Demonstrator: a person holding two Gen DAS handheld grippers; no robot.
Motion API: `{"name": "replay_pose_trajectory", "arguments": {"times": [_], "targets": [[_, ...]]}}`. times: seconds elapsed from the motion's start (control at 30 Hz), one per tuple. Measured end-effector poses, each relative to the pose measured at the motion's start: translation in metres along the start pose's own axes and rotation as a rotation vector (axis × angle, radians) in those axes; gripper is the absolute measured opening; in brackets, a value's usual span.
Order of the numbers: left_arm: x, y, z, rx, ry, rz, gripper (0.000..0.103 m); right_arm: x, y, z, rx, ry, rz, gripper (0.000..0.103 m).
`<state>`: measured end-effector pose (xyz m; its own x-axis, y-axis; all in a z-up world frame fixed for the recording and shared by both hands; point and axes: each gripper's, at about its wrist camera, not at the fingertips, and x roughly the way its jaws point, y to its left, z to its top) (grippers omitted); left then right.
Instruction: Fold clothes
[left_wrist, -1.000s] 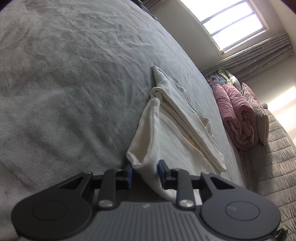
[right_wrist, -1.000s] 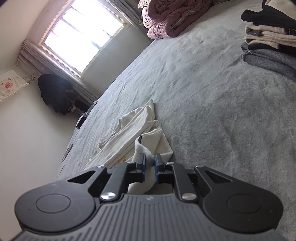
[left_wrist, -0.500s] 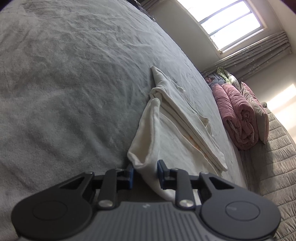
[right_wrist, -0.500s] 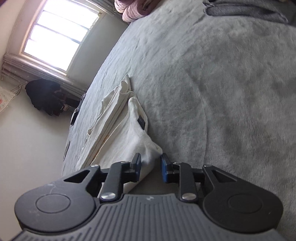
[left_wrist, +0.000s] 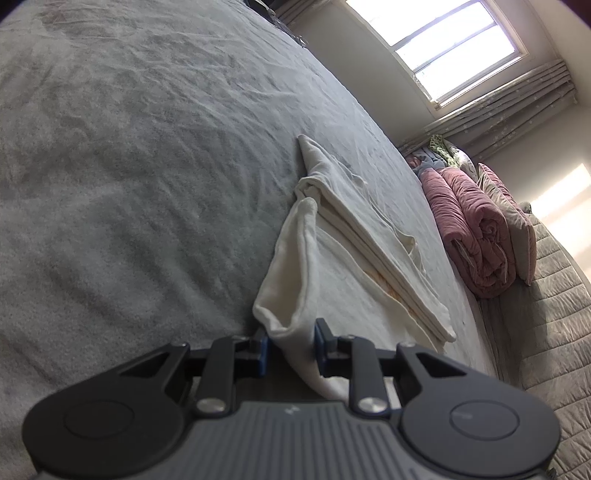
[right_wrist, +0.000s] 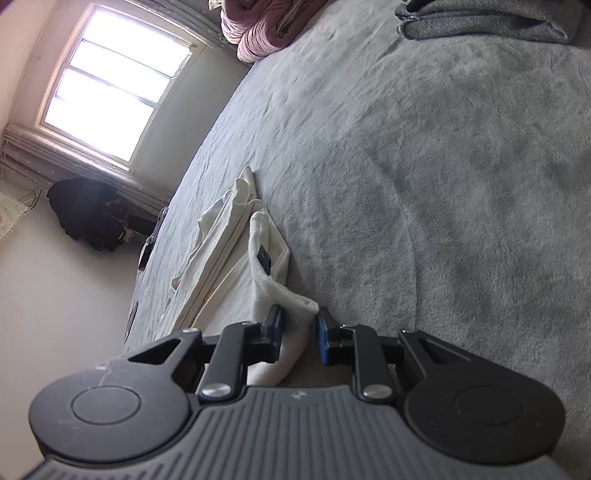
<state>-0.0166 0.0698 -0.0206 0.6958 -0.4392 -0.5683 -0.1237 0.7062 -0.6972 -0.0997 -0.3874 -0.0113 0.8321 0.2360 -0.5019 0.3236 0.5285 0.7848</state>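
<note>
L gripper (left_wrist: 290, 347): jaws closing on corner of cream garment (left_wrist: 332, 266), cloth pinched. R gripper (right_wrist: 299, 334): jaws closing, garment corner between, 3 o'clock pad (right_wrist: 323, 336) clear. Garment lies part-folded on grey bed (left_wrist: 129, 166), 12 o'clock of both.

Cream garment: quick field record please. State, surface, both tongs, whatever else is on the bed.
garment: cream garment, partly folded lengthwise, near end raised
surface: grey bed cover
left tongs: just been closing, pads pressing a near corner of the garment
right tongs: just been closing, other near corner between them, gap at one pad
elsewhere on bed: rolled pink quilt, folded grey clothes
</note>
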Motion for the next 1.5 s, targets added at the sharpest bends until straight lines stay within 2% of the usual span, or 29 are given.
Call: {"name": "replay_pose_trajectory", "arguments": {"times": [0.03,0.1,0.2,0.27,0.47,0.6,0.7,0.87,1.0,1.23,1.33,1.5], "targets": [[-0.001,0.001,0.0,-0.007,-0.002,-0.001,0.017,-0.001,-0.001,-0.001,0.008,-0.006,0.001,0.02],[-0.002,0.003,0.0,-0.019,-0.006,-0.003,0.016,-0.007,-0.002,-0.003,0.023,-0.02,0.009,0.019],[-0.002,0.004,-0.001,-0.026,-0.01,-0.005,0.016,-0.014,0.0,-0.006,0.022,-0.028,0.044,0.019],[-0.003,0.004,-0.002,-0.026,-0.012,-0.005,0.016,-0.012,-0.005,-0.005,0.054,-0.024,0.039,0.022],[-0.003,0.006,-0.003,-0.03,-0.016,-0.01,0.016,-0.009,-0.014,-0.003,0.112,-0.023,0.039,0.021],[-0.002,0.003,-0.003,-0.015,-0.023,-0.009,0.016,-0.012,-0.012,-0.007,0.086,-0.041,0.029,0.02],[-0.004,0.001,-0.004,0.006,-0.035,0.001,0.014,-0.019,-0.005,-0.011,0.064,-0.054,0.026,0.015],[-0.011,0.001,-0.003,-0.001,-0.058,-0.011,0.012,-0.031,0.003,-0.016,0.055,-0.092,0.049,0.011],[-0.013,0.003,-0.005,-0.005,-0.06,0.0,0.011,-0.034,0.005,-0.019,0.05,-0.107,0.037,0.009],[-0.033,0.003,-0.004,-0.016,-0.117,-0.035,0.009,-0.04,0.014,-0.023,0.006,-0.144,0.019,0.008],[-0.041,0.004,-0.004,-0.028,-0.1,-0.032,0.009,-0.048,0.018,-0.027,-0.021,-0.149,0.012,0.008],[-0.061,0.004,-0.012,-0.012,-0.081,-0.041,0.009,-0.066,0.009,-0.029,0.009,-0.146,0.021,0.008]]}}
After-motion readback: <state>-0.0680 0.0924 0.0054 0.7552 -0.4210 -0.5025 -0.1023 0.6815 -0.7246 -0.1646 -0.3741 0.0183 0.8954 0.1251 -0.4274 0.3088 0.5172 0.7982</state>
